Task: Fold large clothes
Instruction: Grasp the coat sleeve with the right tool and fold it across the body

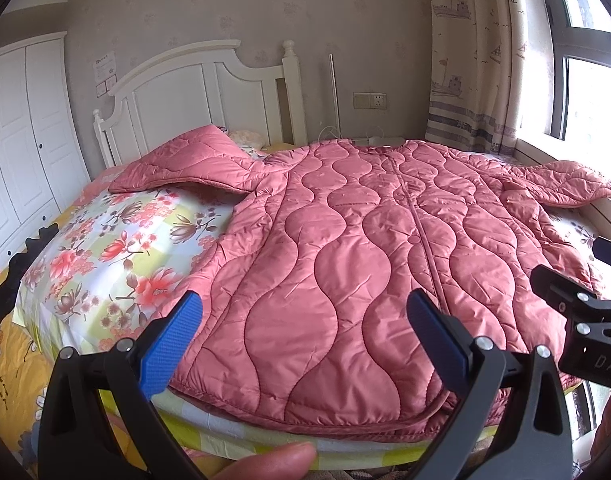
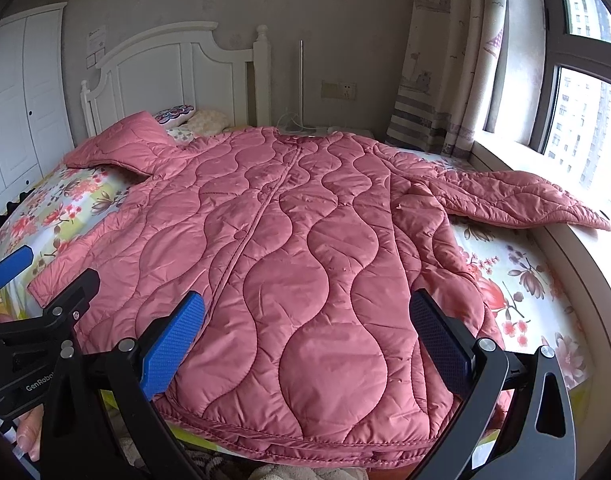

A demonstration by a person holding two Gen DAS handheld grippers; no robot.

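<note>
**Pink quilted coat lying spread on the bed, both claws spread above its hem**

A pink quilted coat is lying flat and face up across the floral bedsheet, filling the centre of both views. Its hem is running along the lower edge of the frame, and its collar is pointing toward the white headboard at upper centre. One sleeve is stretching toward the window sill at the right of the frame; the other sleeve is lying at upper left.

The left gripper is hovering just above the hem with its blue fingers spread wide, pinching nothing. The right gripper is hovering likewise, its fingers spread apart and holding nothing.
</note>
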